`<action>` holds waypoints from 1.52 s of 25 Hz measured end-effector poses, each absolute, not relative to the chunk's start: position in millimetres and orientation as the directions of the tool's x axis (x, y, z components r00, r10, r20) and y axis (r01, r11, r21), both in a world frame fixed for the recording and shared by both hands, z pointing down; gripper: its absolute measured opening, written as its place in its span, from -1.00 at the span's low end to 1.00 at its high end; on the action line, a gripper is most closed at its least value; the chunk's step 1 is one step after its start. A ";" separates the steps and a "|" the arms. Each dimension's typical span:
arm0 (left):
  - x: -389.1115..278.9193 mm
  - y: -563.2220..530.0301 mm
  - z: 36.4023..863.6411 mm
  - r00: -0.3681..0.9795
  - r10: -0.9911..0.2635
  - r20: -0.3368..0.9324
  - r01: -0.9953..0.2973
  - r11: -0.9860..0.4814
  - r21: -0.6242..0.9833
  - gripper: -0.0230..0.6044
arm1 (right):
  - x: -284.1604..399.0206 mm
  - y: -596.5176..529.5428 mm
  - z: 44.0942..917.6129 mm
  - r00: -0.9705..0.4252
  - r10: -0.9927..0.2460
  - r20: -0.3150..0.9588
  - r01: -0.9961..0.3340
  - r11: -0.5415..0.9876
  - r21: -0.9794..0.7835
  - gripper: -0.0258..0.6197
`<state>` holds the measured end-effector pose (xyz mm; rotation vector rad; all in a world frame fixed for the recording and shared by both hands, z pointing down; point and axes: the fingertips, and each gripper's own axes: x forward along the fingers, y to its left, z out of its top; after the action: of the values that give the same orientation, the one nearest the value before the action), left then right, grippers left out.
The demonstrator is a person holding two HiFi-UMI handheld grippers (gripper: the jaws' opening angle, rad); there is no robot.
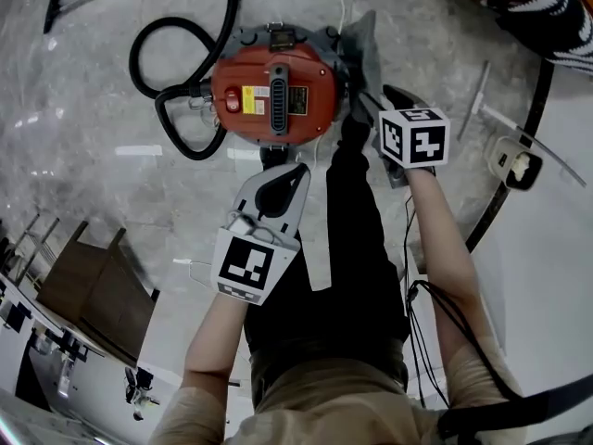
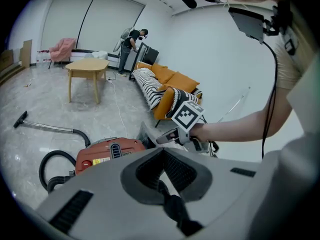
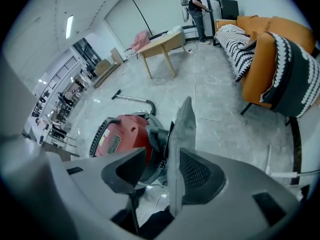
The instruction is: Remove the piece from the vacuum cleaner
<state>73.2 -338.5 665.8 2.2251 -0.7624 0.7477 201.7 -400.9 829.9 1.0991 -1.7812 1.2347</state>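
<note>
On the floor (image 1: 93, 156), at the edge of the red, round vacuum cleaner (image 1: 273, 91) with its black hose (image 1: 176, 63): grey flat piece (image 3: 182, 134), tapering upward, on edge between wide-spread fingers of right gripper (image 3: 165, 156), against one pad only. Left gripper (image 2: 161, 151) fingers together, empty.

The vacuum cleaner (image 1: 315, 80) is red with a black handle (image 1: 277, 93) and a yellow label (image 1: 249, 98), its hose (image 1: 133, 56) black, the piece (image 3: 184, 129) plain grey, the floor (image 1: 93, 137) pale grey marbled, the sofa (image 2: 172, 79) orange with a black-and-white striped throw (image 2: 150, 81), and the table (image 2: 86, 66) light wood.
</note>
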 end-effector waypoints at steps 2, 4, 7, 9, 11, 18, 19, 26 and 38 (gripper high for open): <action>72.4 -337.1 668.4 0.669 -0.305 0.678 -0.686 -0.605 0.404 -0.92 | 204.7 -410.5 841.1 -0.359 -0.242 0.902 -0.927 0.203 -0.314 -0.34; 69.9 -337.3 670.8 0.667 -0.304 0.680 -0.689 -0.599 0.409 -0.92 | 206.3 -420.9 851.2 -0.318 -0.232 0.919 -0.936 0.231 -0.266 -0.34; 64.1 -338.5 673.9 0.663 -0.306 0.684 -0.696 -0.588 0.412 -0.92 | 205.0 -426.5 867.8 -0.291 -0.191 0.937 -0.939 0.242 -0.242 -0.34; 59.3 -338.9 675.4 0.659 -0.307 0.686 -0.701 -0.582 0.413 -0.92 | 204.7 -424.4 876.9 -0.280 -0.164 0.946 -0.942 0.239 -0.237 -0.34; 54.3 -339.5 676.4 0.655 -0.311 0.688 -0.707 -0.574 0.414 -0.92 | 204.5 -423.3 881.1 -0.282 -0.160 0.946 -0.944 0.221 -0.244 -0.34; 50.3 -338.8 684.0 0.654 -0.305 0.693 -0.712 -0.558 0.427 -0.92 | 202.8 -423.3 884.2 -0.352 -0.166 0.921 -0.931 0.162 -0.326 -0.44; 51.3 -338.7 684.5 0.656 -0.303 0.691 -0.710 -0.558 0.429 -0.92 | 204.5 -423.2 884.7 -0.356 -0.172 0.919 -0.932 0.136 -0.335 -0.49; 55.2 -342.3 684.6 0.662 -0.297 0.688 -0.705 -0.560 0.435 -0.92 | 224.1 -420.7 888.9 -0.378 -0.228 0.897 -0.920 -0.018 -0.392 -0.81; 71.4 -339.0 687.2 0.673 -0.279 0.685 -0.691 -0.566 0.450 -0.92 | 223.2 -417.6 894.4 -0.340 -0.171 0.925 -0.939 0.123 -0.322 -0.80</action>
<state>71.4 -339.0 687.2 2.1561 -0.7434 0.7261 223.2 -417.6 894.4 1.0972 -1.6464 1.2857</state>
